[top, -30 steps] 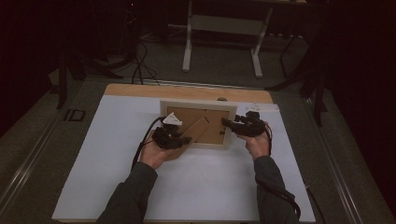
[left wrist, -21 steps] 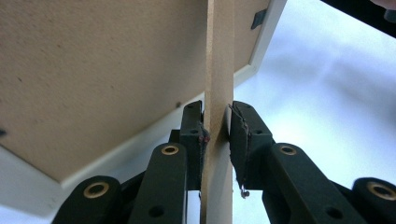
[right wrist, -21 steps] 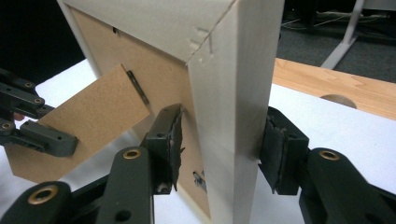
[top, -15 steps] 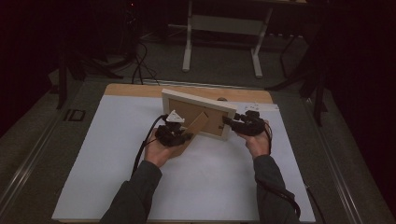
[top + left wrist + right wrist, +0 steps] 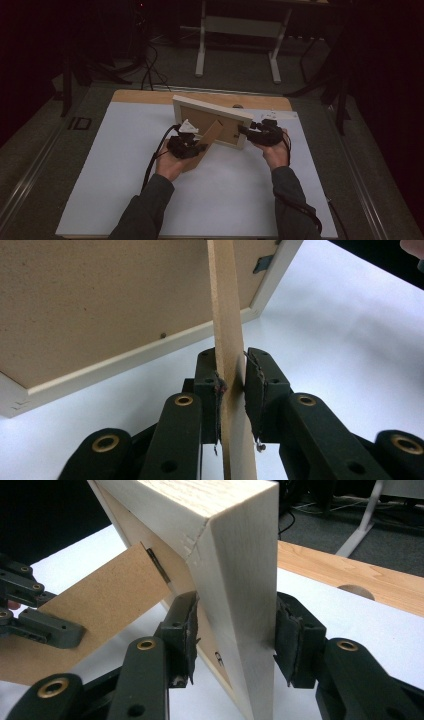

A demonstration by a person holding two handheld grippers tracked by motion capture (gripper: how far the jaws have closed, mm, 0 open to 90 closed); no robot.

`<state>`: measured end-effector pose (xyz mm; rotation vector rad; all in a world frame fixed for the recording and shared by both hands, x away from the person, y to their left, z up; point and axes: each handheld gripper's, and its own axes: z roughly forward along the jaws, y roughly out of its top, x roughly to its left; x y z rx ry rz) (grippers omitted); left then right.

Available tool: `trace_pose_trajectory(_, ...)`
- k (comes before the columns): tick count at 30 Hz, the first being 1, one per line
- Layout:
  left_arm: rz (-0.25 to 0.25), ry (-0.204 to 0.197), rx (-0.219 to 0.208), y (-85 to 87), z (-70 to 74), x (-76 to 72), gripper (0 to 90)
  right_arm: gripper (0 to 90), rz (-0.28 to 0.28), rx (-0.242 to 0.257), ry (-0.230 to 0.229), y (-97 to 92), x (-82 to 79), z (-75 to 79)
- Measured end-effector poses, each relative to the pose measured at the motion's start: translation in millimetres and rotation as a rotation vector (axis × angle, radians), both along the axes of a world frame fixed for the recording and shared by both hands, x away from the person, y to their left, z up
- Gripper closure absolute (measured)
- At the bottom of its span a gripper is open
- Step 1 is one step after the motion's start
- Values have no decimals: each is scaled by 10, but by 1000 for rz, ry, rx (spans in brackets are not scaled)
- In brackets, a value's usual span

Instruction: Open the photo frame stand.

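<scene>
Pale wooden picture frame with brown fibreboard back (image 5: 212,116), standing tilted on its lower edge near the far middle of the white-covered counter (image 5: 100,165), back side turned toward the person. Brown fibreboard stand leg (image 5: 207,140), hinged out from the back of the frame and reaching down toward the near side. Left claw (image 5: 192,147), closed on this leg: in the left gripper view the thin board (image 5: 230,365) passing straight up between the two black pads (image 5: 257,385), left pad pressed against it, right pad at its other face, jaws closing a little just now with the leg between them. Right claw (image 5: 247,134), clamped on the right end of the frame: in the right gripper view the thick pale corner of the frame (image 5: 240,580) sitting between both pads (image 5: 185,630), each pad against one face of the wood, jaws also closing just now onto the frame. Small dark metal clip (image 5: 264,262) on the back board near the frame corner. Bare wooden strip of the counter (image 5: 200,96) beyond the white cover. Grey metal stand (image 5: 240,30) on the dark floor behind the counter.
</scene>
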<state>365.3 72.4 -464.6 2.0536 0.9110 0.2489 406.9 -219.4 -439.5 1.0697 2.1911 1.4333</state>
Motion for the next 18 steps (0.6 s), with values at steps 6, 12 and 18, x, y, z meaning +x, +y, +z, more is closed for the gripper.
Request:
trace_pose_trajectory(6,6,-4,-9,8,-43,-44,783,546,5,7,-14,3,-48,-15)
trace_pose_trajectory(12,11,-3,-8,22,-88,-74,788,546,26,-7,-25,8,-92,-14)
trace_pose_trajectory(18,8,-8,2,21,-110,-107,788,546,31,-13,-33,17,-130,-19)
